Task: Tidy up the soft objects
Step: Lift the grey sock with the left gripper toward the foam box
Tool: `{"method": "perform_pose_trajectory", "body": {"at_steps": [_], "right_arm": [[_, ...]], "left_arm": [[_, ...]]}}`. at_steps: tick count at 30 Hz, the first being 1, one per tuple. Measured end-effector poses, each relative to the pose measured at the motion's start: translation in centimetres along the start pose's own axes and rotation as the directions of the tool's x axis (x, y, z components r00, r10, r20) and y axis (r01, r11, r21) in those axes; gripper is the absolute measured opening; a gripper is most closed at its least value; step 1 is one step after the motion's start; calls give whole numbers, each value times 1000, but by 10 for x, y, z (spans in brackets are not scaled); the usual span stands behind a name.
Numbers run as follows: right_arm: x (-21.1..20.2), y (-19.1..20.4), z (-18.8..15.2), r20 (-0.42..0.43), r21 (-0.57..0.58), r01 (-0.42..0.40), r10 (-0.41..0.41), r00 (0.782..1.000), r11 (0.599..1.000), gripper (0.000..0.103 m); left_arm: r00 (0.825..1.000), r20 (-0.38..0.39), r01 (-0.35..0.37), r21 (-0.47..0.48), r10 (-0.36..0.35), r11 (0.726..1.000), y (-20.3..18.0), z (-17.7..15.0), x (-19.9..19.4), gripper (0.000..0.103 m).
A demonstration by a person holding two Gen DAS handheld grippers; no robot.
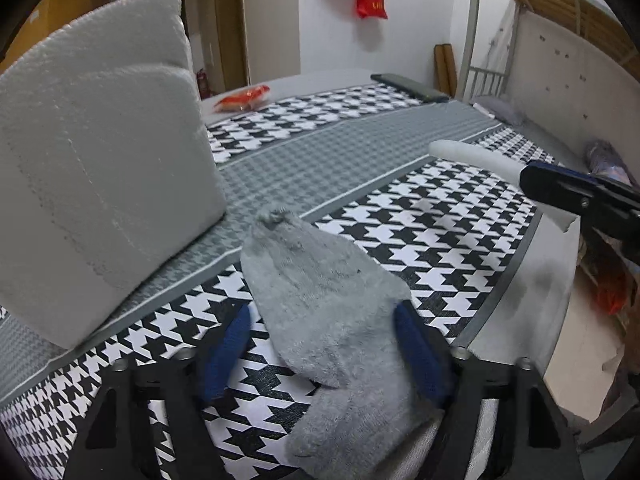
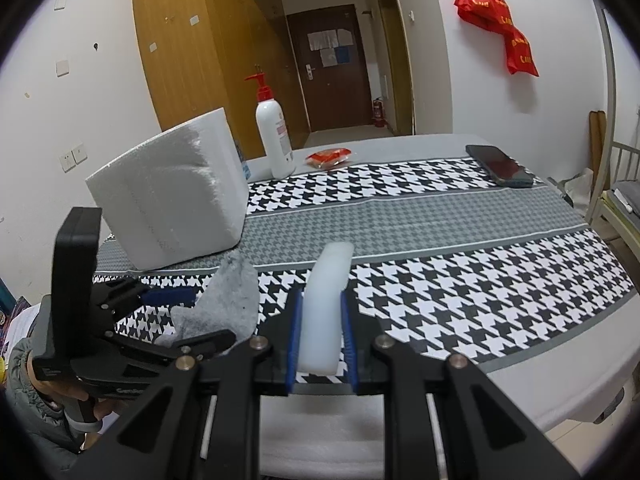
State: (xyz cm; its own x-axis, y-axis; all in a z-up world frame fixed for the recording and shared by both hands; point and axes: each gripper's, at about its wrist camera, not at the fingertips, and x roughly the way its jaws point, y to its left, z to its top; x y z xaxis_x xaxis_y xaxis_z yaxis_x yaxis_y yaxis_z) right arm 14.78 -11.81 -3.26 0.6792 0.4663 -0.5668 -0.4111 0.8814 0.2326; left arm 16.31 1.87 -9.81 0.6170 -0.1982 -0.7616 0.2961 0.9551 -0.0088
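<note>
Right wrist view: right gripper (image 2: 322, 334) clamped on white foam strip (image 2: 323, 304), held above the houndstooth cloth (image 2: 460, 292). Left gripper (image 1: 320, 350) spread wide around grey sock (image 1: 320, 300) lying on cloth. Sock likely limp, light; pinch mid-body. Foam squashes easily.

My own frame covers the near end of the grey sock (image 1: 340, 320) in the left wrist view, and the picture's lower edge cuts it off. The white foam box (image 1: 100, 168) runs out past the left edge there. From the right wrist, the sock's heel is hidden behind my left gripper (image 2: 172, 312), so I cannot tell whether its jaws pinch it. The white foam strip (image 2: 324, 308) has its near end behind my right jaws. The papers on the far door (image 2: 330, 46) are too small to read.
</note>
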Motion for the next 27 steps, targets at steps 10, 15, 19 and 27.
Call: {"method": "perform_pose_trajectory", "body": {"at_steps": [10,15,19,27], "right_arm": [[-4,-3,-2,12,3,-15,15,1000,1000,23],[-8,-1,0,22,-5,-19,19,1000,1000,23],[-13,6,3,37,-29,-30,31,999,999,23],[-19,23,14,59,-84,-68,73,996,994,23]], "left_arm": [[1000,29,1,17,-1,1000,-10,4,-5,13],[995,103,-17,15,15,1000,-7,8,-28,13],[987,155,-34,4,33,999,-3,10,-46,13],[971,225,-78,-33,83,996,7,9,-74,13]]}}
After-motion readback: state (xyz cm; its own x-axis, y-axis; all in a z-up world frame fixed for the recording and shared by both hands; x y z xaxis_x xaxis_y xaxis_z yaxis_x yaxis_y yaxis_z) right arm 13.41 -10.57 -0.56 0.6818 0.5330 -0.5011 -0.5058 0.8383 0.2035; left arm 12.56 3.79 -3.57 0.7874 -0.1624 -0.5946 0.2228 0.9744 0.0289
